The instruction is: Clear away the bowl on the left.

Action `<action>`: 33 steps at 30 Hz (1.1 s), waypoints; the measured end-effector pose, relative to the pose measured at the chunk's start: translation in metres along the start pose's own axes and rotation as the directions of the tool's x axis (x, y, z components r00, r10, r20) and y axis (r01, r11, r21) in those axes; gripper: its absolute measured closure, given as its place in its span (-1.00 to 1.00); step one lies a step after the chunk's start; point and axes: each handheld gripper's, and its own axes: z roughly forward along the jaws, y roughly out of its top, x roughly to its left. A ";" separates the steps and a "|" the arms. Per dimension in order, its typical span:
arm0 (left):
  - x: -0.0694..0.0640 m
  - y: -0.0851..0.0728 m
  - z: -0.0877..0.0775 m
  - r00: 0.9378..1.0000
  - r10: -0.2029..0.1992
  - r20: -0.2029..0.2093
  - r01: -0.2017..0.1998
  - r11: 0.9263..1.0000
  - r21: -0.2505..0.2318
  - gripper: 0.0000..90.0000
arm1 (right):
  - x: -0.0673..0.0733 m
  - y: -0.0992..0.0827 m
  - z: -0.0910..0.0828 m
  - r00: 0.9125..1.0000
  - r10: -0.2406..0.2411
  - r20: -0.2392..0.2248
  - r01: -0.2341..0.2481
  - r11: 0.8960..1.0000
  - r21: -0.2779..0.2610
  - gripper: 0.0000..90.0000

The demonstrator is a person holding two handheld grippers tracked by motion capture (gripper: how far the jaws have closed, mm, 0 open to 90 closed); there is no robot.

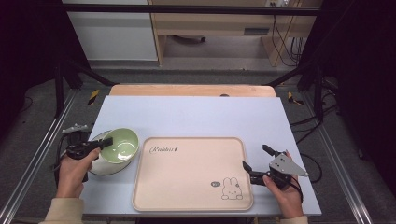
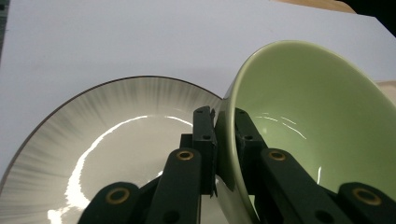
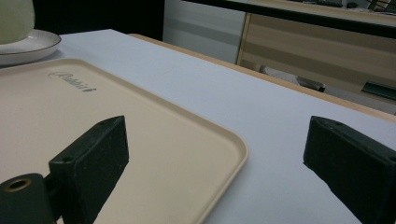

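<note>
A pale green bowl hangs tilted just above a white plate with a dark rim at the table's left. My left gripper is shut on the bowl's rim, one jaw inside and one outside. In the left gripper view the bowl leans right over the plate, with the left gripper pinching its near wall. My right gripper stands open at the right edge of the beige tray. In the right gripper view the right gripper has its jaws wide apart over the tray's corner, nothing between them.
The beige tray bears a rabbit drawing and a script word. A light blue mat covers the wooden table. Dark frame rails run along both sides, and a wooden cabinet stands beyond the table.
</note>
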 end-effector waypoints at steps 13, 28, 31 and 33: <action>-0.032 0.003 0.013 0.997 0.071 0.040 -0.072 0.997 0.019 0.83 | -0.001 0.001 -0.001 1.000 0.009 0.004 -0.009 1.000 -0.012 -0.85; -0.063 0.003 0.031 0.987 0.127 0.094 -0.131 0.991 0.033 0.83 | -0.001 0.000 -0.001 1.000 0.009 0.001 -0.009 1.000 -0.013 -0.85; -0.067 0.003 0.032 0.986 0.136 0.098 -0.140 0.990 0.031 0.83 | -0.002 0.000 -0.001 1.000 0.010 0.001 -0.010 1.000 -0.012 -0.85; -0.069 0.003 0.033 0.985 0.141 0.100 -0.145 0.989 0.033 0.83 | -0.001 0.000 -0.001 1.000 0.011 0.001 -0.011 1.000 -0.012 -0.85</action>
